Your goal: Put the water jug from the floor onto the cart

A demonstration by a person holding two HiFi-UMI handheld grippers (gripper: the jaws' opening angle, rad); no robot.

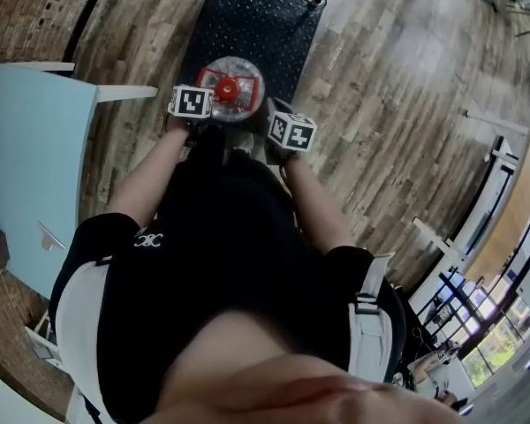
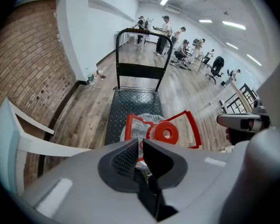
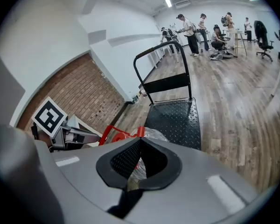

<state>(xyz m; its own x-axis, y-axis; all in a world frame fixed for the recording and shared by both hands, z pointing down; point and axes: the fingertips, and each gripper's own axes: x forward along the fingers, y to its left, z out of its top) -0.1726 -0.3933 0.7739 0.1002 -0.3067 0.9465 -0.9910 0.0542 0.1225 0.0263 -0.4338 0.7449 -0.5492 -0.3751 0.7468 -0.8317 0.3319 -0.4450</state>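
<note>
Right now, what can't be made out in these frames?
The water jug, base and floor contact: the head view looks straight down, and in the gripper views the left claw and right claw bodies block it.
The cart, wheels: under its deck in all views.
The distant people: too small.

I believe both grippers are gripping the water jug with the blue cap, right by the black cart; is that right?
Not quite: the cap is red, not blue, as the left gripper view shows. The left gripper and right gripper do grip the water jug right by the black cart.
</note>
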